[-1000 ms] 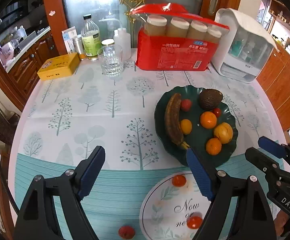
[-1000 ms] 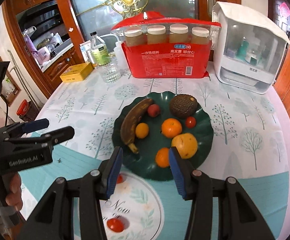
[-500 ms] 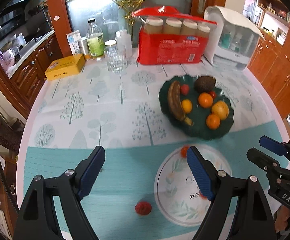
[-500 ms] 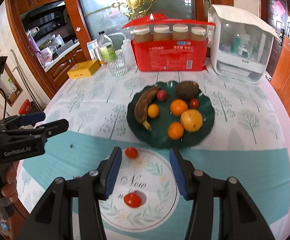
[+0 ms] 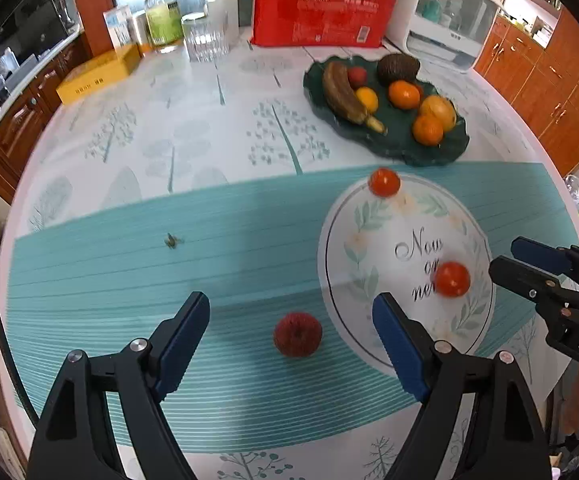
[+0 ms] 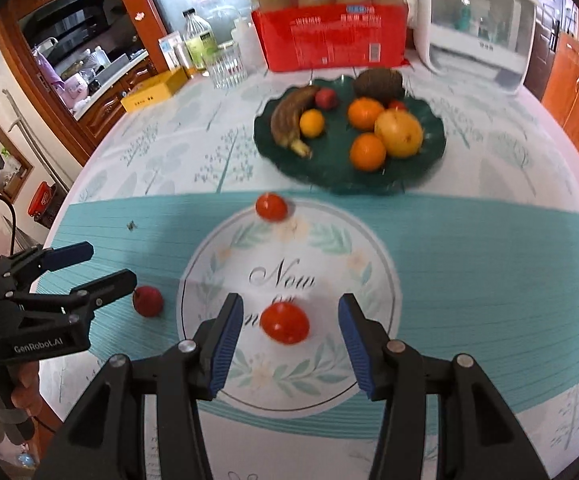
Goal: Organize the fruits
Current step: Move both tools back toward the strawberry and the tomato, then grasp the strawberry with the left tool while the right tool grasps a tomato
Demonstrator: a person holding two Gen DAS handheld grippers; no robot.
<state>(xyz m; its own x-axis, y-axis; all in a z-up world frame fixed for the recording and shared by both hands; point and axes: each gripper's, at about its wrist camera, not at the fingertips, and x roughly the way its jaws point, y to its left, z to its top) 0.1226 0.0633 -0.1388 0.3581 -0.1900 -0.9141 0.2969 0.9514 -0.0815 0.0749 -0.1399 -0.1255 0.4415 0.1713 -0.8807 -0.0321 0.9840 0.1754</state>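
A dark green plate (image 5: 397, 148) (image 6: 329, 178) holds a brown banana (image 5: 341, 92), an avocado, oranges and small red fruits. Three fruits lie loose on the tablecloth. A rough red lychee (image 5: 297, 334) (image 6: 148, 301) sits between the open jaws of my left gripper (image 5: 291, 328), low over the table. A cherry tomato (image 6: 284, 323) (image 5: 452, 279) sits between the open jaws of my right gripper (image 6: 291, 330). A second tomato (image 5: 384, 182) (image 6: 272, 207) lies just in front of the plate. Both grippers are empty.
At the table's back stand a red pack of cups (image 5: 321, 20), a white dispenser (image 5: 445, 32), a glass (image 5: 203, 40), bottles and a yellow box (image 5: 97, 74). A small dark speck (image 5: 171, 241) lies on the teal band. The round table's edge is close on both sides.
Both grippers have pulled back from the plate and dropped low toward the near edge. The lychee now sits between the left jaws, the near tomato between the right jaws.
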